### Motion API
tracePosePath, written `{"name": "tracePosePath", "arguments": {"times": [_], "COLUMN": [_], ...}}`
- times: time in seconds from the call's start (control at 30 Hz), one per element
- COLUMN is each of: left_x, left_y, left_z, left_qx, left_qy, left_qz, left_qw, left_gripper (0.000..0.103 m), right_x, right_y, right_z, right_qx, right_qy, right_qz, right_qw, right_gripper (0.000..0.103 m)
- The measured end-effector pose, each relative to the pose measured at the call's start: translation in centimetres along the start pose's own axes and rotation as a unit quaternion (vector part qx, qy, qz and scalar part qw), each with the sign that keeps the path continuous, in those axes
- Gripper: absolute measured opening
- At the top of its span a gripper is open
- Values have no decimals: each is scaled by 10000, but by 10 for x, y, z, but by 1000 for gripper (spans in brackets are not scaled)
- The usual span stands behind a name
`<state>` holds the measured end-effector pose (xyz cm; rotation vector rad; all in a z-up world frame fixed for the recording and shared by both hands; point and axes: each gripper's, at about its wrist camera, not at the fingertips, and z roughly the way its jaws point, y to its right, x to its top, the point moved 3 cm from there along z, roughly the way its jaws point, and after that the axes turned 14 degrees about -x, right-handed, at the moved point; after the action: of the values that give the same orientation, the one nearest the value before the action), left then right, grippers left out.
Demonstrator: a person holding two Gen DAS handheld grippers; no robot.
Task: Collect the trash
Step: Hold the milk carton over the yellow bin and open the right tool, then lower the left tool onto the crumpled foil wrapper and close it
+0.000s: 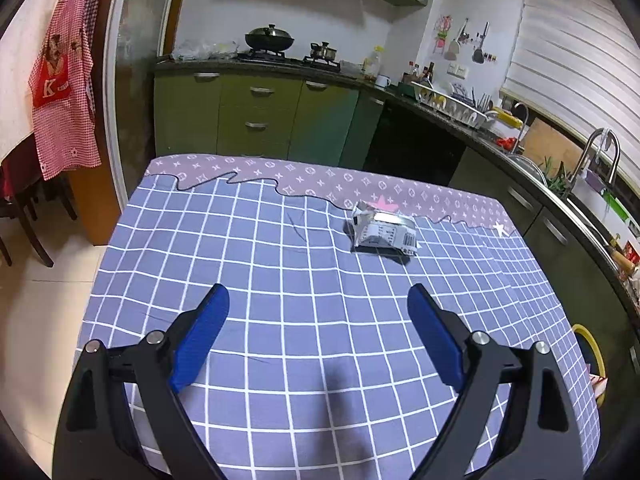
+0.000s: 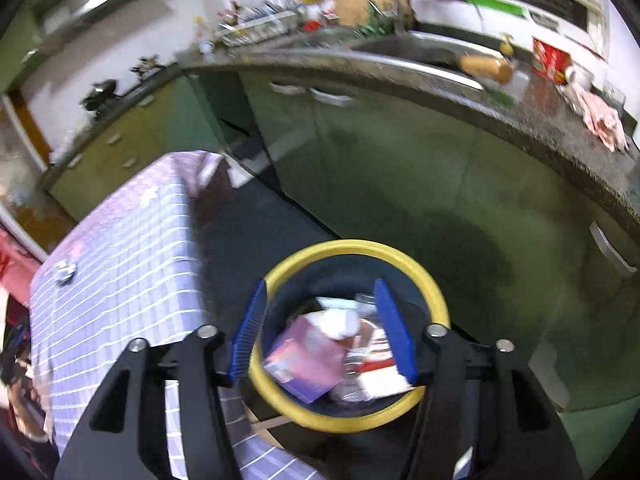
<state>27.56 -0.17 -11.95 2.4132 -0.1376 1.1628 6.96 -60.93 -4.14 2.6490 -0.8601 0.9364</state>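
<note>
Right wrist view: right gripper point(image 2: 320, 330) hangs over the yellow-rimmed bin point(image 2: 434, 284), jaws spread and empty, the drop apparently done; next, the left gripper point(image 1: 318, 334), jaws spread, must reach the crumpled carton point(image 1: 382, 232) on the counter point(image 1: 280, 264).

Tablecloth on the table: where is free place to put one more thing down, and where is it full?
The checked tablecloth is bare from the left claw out to the crushed carton, which lies near the far patterned border. The left side is also free. The crowded spot is the yellow-rimmed bin under the open right claw, full of cartons.
</note>
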Motion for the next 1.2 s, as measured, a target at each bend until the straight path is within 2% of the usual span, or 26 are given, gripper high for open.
{"name": "tracePosePath", "arguments": {"times": [0.17,0.33,0.57,0.63,0.83,0.97,1.07,1.2], "left_x": [-2,-6,23,33,52,62,62,61], "left_y": [8,16,38,45,47,42,35,31], "left_z": [8,33,78,100,155,168,177,184], "left_qx": [-336,-454,-285,-217,364,651,854,990], "left_qy": [-172,-795,-1203,-1326,-1489,-1371,-1485,-1623], "left_qz": [-1,-187,48,81,25,-90,-267,-257], "left_qw": [9993,9956,9923,9909,9882,9884,9849,9814], "left_gripper": [90,90,91,91,91,91,91,91], "right_x": [-26,-42,-54,-57,-60,-62,-62,-62], "right_y": [-29,-52,-67,-70,-74,-77,-78,-81], "right_z": [-35,-41,-31,-27,-9,1,5,7], "right_qx": [434,627,903,961,1122,1195,1240,1292], "right_qy": [307,335,265,225,77,-17,-42,-58], "right_qz": [-233,-556,-741,-785,-811,-827,-838,-860], "right_qw": [9983,9959,9928,9920,9903,9894,9887,9879], "right_gripper": [61,61,62,62,62,62,62,63]}}
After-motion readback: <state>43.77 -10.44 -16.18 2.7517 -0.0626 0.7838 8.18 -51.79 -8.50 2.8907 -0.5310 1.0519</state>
